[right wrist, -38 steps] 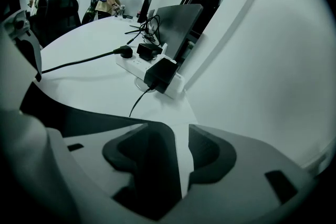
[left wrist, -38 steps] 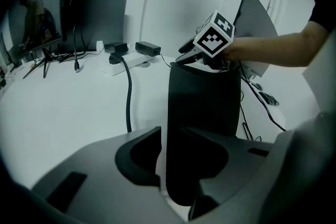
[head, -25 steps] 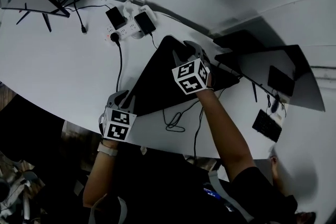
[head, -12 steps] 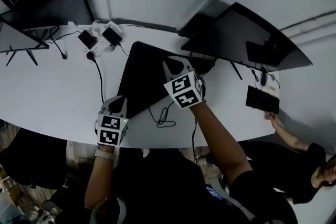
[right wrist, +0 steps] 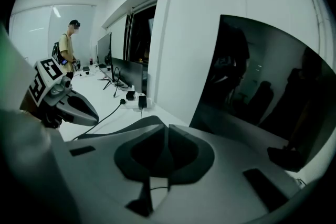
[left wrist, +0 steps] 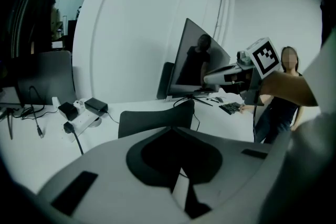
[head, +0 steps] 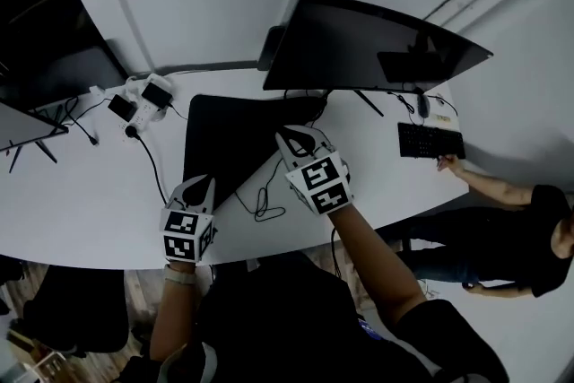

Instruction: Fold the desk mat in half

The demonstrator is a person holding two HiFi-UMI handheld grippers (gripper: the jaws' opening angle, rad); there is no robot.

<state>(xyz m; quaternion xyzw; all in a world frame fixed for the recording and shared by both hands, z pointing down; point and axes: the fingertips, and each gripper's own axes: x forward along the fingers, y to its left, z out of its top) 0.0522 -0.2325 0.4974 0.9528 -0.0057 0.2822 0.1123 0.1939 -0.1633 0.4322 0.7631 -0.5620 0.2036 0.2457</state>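
Observation:
The black desk mat (head: 224, 134) lies on the white table (head: 81, 202) in front of a large monitor. Its near edge is raised and runs slantwise between my two grippers. My left gripper (head: 203, 182) is shut at the mat's near left corner; in the left gripper view the jaws meet (left wrist: 172, 128) with the curled mat (left wrist: 152, 119) just beyond. My right gripper (head: 289, 135) holds the near right corner. Its jaws have just been closing with the mat's edge (right wrist: 126, 127) between them, and the tips (right wrist: 166, 127) now stand together on it.
A wide monitor (head: 368, 45) stands behind the mat. A power strip with chargers (head: 143, 99) lies at the back left, and a looped cable (head: 260, 204) by the near table edge. A keyboard (head: 429, 139) is at the right under another person's hand (head: 447, 162).
Both grippers, open a second ago, have shut on the mat's near corners and risen. The right gripper has drawn its corner back towards me. The head view has swung up to take in the monitor.

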